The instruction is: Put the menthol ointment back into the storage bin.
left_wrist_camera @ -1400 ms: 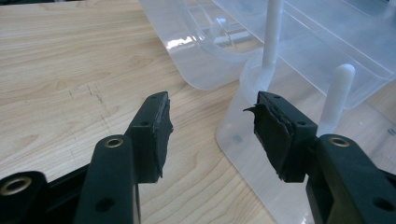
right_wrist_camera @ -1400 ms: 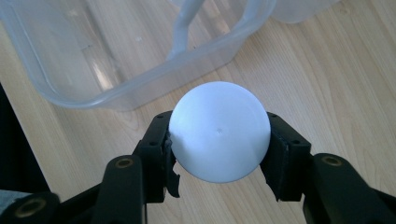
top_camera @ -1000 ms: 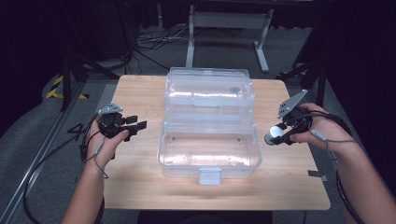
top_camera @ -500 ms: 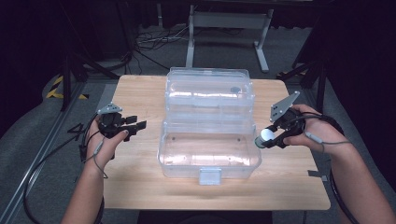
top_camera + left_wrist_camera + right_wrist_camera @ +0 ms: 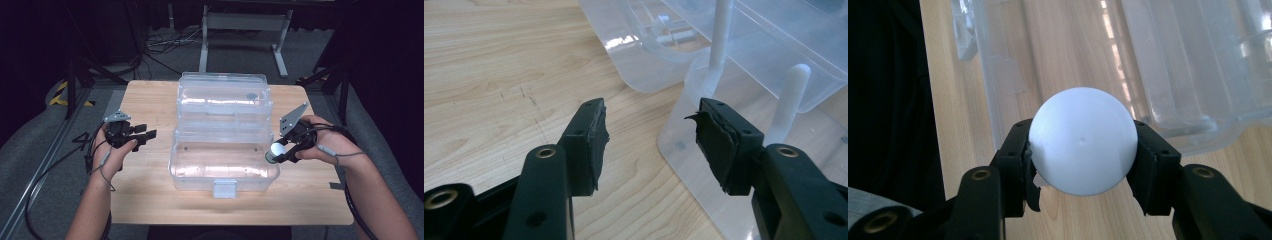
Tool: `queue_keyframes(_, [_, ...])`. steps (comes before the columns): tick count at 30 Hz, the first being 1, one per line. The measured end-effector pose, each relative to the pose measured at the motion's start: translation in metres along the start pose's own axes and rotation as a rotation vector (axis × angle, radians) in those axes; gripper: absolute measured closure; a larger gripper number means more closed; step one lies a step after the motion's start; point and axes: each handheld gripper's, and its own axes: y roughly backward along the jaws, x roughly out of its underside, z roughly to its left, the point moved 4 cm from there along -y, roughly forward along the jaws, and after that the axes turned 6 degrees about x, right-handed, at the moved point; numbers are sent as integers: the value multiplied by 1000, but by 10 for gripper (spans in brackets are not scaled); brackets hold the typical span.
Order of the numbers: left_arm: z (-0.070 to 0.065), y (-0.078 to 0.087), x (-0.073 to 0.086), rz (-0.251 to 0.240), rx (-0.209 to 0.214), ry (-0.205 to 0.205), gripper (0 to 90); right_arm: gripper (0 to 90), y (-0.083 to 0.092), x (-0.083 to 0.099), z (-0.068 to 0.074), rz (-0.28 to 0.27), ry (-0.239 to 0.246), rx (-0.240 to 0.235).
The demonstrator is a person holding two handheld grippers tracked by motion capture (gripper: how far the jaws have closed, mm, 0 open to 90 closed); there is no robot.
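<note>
Two grippers are working at a wooden table (image 5: 150, 200) with a clear plastic box (image 5: 222, 160) standing open in the middle. I am holding a white ball (image 5: 1082, 141) in the right gripper (image 5: 276, 154), whose jaws are clamped on it from both sides, spread wide around its middle. That gripper is hovering at the right wall of the box's lower tray, so the ball is sitting at the rim rather than over the tray floor. To do this step well, I judge I should be carrying the ball further inward over the tray, lowering it close to the floor, then easing the jaws apart so it is not bouncing or rolling out. My left gripper (image 5: 141, 136) is waiting just beside the box's left wall, jaws wide apart and gripping nothing.
</note>
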Motion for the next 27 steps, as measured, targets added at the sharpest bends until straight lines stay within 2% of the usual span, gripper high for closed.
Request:
queue_keyframes(13, [1,-1,1,2,-1,2,468,503,-13,-5,5,32,43,-33])
queue_keyframes(27, [1,-2,2,7,0,6,468,502,-33,-5,9,24,60,-64])
